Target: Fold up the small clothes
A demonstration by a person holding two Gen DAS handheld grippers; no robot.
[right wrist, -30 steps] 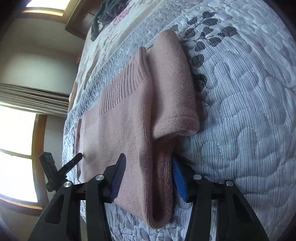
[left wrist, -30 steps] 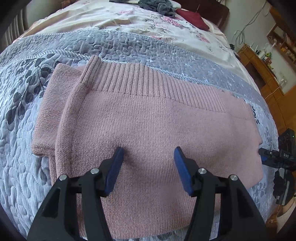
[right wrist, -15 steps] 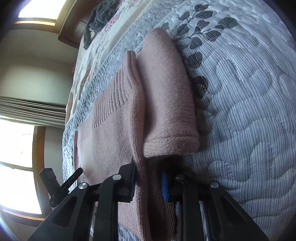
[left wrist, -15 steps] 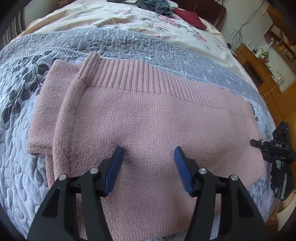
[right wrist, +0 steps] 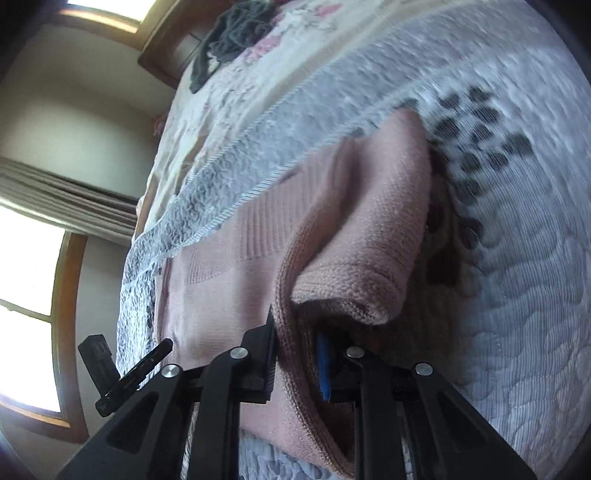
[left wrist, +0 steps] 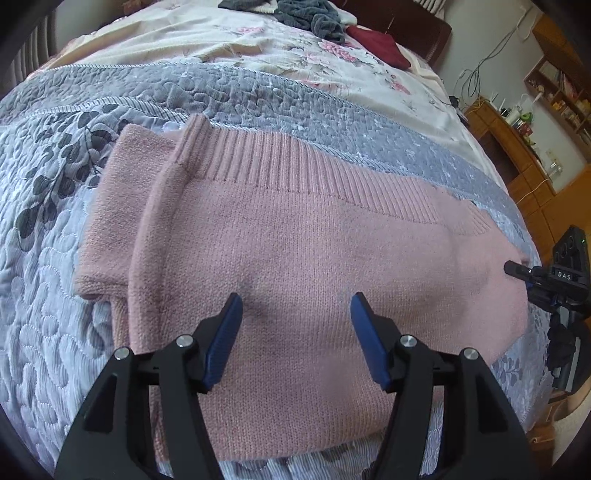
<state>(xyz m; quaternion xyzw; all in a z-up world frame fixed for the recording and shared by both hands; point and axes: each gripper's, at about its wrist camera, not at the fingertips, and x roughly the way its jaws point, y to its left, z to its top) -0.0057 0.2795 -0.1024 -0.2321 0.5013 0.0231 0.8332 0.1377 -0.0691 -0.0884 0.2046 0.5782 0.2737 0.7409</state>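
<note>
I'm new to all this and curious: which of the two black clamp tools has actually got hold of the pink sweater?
The right gripper: it is pinched shut on the pink sweater at its folded side edge. The left gripper hovers over the sweater's middle, blue pads apart, gripping nothing.

A grey quilted bedspread (left wrist: 55, 332) with dark leaf prints covers the near bed; a floral sheet (left wrist: 207, 40) lies farther; dark grey clothes (left wrist: 310, 14) and a maroon cloth (left wrist: 380, 46) at the far end; wooden shelves (left wrist: 517, 147) stand right.
</note>
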